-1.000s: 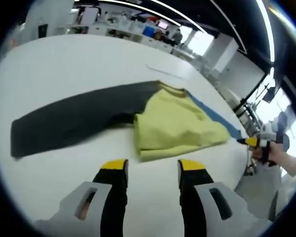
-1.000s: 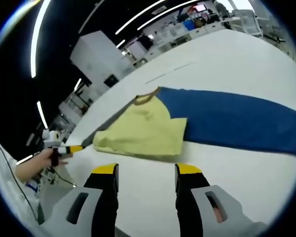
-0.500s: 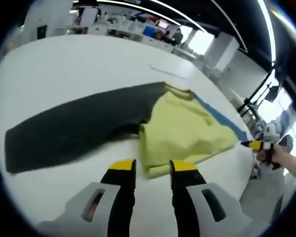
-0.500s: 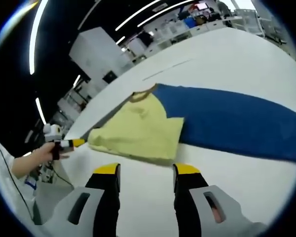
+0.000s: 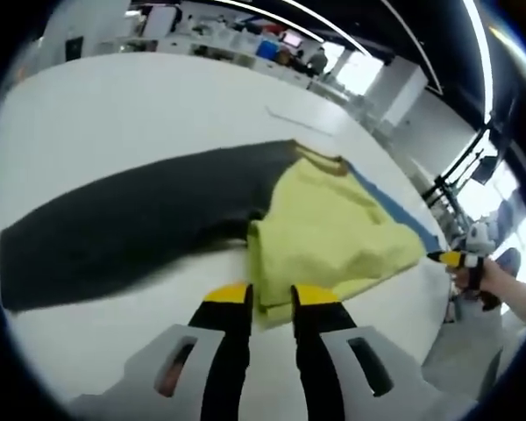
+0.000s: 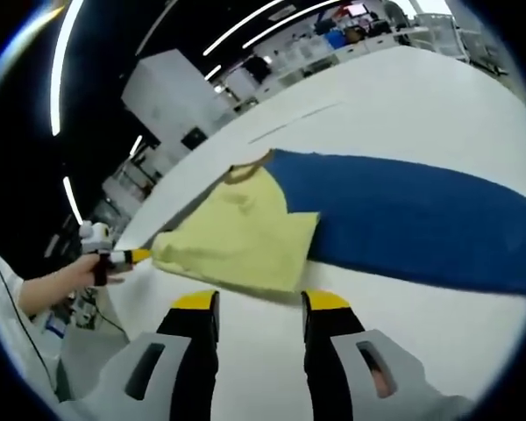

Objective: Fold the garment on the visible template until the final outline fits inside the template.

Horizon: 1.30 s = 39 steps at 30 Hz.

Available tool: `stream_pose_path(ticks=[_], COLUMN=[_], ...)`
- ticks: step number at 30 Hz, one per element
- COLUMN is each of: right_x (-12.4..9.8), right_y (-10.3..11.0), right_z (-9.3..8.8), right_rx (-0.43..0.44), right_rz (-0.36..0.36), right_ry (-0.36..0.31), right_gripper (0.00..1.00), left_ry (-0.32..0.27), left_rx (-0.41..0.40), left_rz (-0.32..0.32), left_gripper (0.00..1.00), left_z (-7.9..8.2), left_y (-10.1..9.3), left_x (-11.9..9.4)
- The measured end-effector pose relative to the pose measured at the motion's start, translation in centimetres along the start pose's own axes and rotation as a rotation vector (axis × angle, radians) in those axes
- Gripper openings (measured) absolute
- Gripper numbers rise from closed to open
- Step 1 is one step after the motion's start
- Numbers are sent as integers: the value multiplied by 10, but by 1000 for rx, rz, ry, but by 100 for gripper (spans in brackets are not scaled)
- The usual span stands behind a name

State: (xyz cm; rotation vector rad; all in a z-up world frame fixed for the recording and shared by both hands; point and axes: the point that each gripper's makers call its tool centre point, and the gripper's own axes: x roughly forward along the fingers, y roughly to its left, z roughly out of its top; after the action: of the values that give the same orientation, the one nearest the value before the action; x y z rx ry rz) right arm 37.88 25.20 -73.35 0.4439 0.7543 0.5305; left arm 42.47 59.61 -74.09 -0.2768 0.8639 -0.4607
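Directly ahead of the left gripper (image 5: 269, 295), the garment (image 5: 329, 232) lies flat on the white table (image 5: 114, 105). Its body is pale yellow-green and folded into a rough rectangle with a doubled near edge. A dark charcoal sleeve (image 5: 131, 219) extends from the body to the gripper's left, and a blue sleeve (image 5: 390, 209) shows as a narrow strip along the far right side of the body. A brownish collar sits at the far end of the body.

The left gripper's yellow-tipped jaws stand a narrow gap apart, with the near corner of the yellow fabric lying between the tips. Whether the jaws are pinching the fabric cannot be told.

In the right gripper view, the garment (image 6: 237, 241) lies just beyond the right gripper (image 6: 260, 301), with the blue sleeve (image 6: 412, 219) stretching out flat to that gripper's right. The right gripper's jaws are wide apart and hold nothing; their tips sit just short of the near yellow edge.

The opposite gripper appears at the outer corner of the garment in each view, held in a hand (image 6: 57, 285).
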Motion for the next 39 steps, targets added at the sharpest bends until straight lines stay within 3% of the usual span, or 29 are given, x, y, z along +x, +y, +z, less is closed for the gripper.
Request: stream_pose_path(ticks=[6, 14, 23, 28, 32, 35, 39], right_x=[3, 13, 16, 17, 13, 9, 4], right_y=[-14, -16, -24, -25, -19, -16, -11], right_z=[7, 1, 1, 1, 8, 21, 31], right_rx=[1, 3, 11, -10, -35, -125, -57], right_rz=[-49, -44, -75, -100, -80, -74, -63], right_ry=[-42, -7, 6, 24, -10, -78, -108], right_gripper=[21, 20, 5, 3, 3, 3, 3], left_ry=[-2, 5, 12, 21, 4, -16, -60], left_rx=[-10, -11, -12, -40, -66, -86, -151], left_rz=[-5, -4, 0, 10, 4, -9, -49], left_gripper=[7, 4, 1, 0, 0, 0, 0], left_z=[1, 2, 1, 0, 5, 11, 22], left_y=[0, 1, 2, 2, 1, -1, -8], left_x=[1, 3, 3, 3, -1, -6, -13])
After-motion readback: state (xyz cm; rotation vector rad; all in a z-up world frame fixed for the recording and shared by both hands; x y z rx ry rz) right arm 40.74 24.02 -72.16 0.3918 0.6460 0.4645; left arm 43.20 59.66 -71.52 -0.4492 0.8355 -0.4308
